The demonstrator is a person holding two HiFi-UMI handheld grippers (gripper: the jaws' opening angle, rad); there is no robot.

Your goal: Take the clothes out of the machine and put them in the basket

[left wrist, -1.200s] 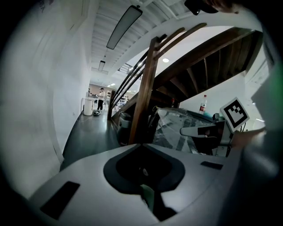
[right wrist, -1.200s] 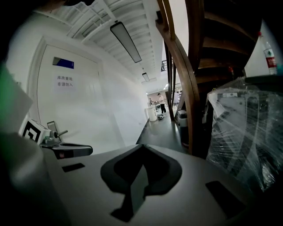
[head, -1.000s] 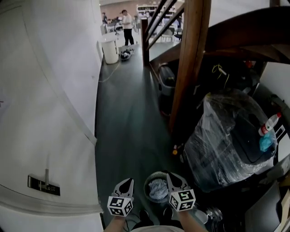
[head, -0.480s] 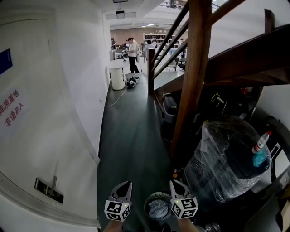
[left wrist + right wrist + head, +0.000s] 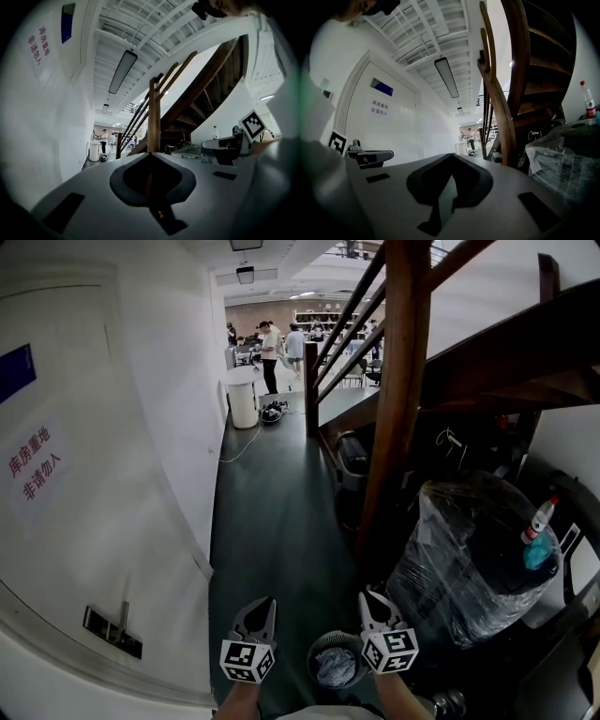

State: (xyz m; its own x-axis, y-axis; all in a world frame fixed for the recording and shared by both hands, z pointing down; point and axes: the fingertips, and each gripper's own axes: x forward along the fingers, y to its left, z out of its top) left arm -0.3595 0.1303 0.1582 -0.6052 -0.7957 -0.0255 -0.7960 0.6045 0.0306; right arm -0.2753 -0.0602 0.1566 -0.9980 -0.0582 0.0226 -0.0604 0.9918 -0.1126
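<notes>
Clothes are seen in the basket; drop-off is judged done. The left gripper and right gripper are pressed together, empty. The machine is unseen and must be faced next.

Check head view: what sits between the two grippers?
A round dark basket holding crumpled blue-grey cloth, on the dark floor; head view shows it.
</notes>
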